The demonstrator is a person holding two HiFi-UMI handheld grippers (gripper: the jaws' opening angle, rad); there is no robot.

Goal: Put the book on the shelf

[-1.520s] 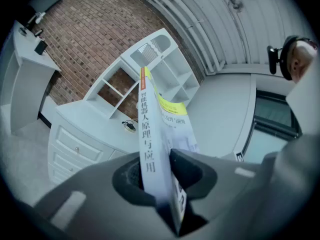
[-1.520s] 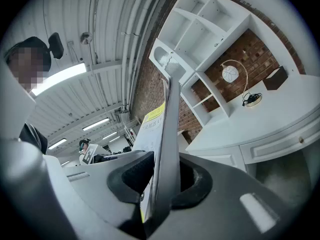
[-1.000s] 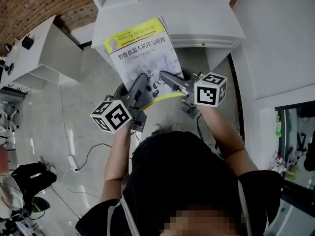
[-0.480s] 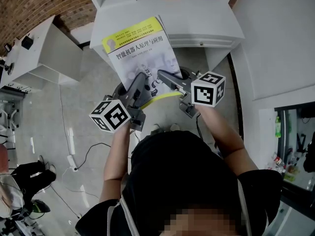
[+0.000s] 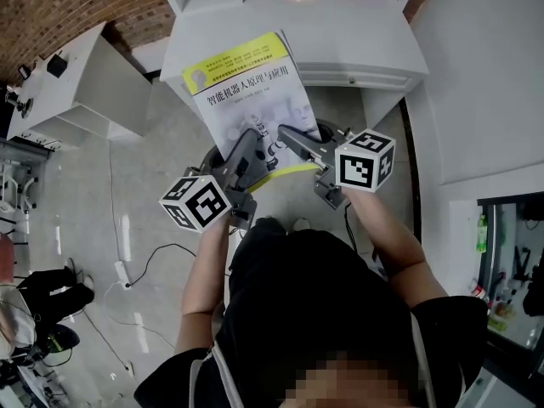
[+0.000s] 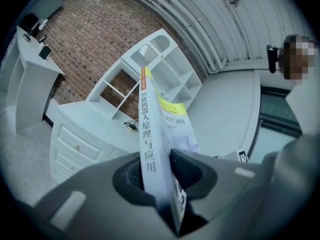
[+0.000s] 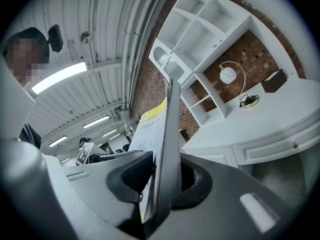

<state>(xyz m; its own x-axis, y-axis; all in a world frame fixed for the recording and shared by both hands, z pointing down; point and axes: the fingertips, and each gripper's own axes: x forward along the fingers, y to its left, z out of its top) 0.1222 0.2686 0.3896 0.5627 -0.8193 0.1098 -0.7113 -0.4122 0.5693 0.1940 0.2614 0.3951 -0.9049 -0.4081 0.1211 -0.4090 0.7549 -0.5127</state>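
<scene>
A book point(image 5: 251, 96) with a yellow and white cover is held in the air in front of the person, over the floor just short of the white cabinet point(image 5: 365, 53). My left gripper point(image 5: 246, 150) is shut on its near left edge and my right gripper point(image 5: 291, 137) on its near right edge. In the left gripper view the spine point(image 6: 148, 134) stands upright between the pads of the left gripper point(image 6: 157, 176). The right gripper view shows the book point(image 7: 161, 129) edge-on in the right gripper point(image 7: 162, 176). The white shelf unit point(image 7: 210, 29) stands on the cabinet, against a brick wall.
On the cabinet top are a small globe lamp point(image 7: 227, 76), a brown box point(image 7: 275, 81) and a dish with a coiled cord point(image 7: 248, 101). Another white desk point(image 5: 85, 83) stands at the left. Cables point(image 5: 127, 270) lie on the floor. A white wall point(image 5: 484, 75) runs along the right.
Both grippers keep their hold on the book. The book has barely moved; only the head view has shifted slightly.
</scene>
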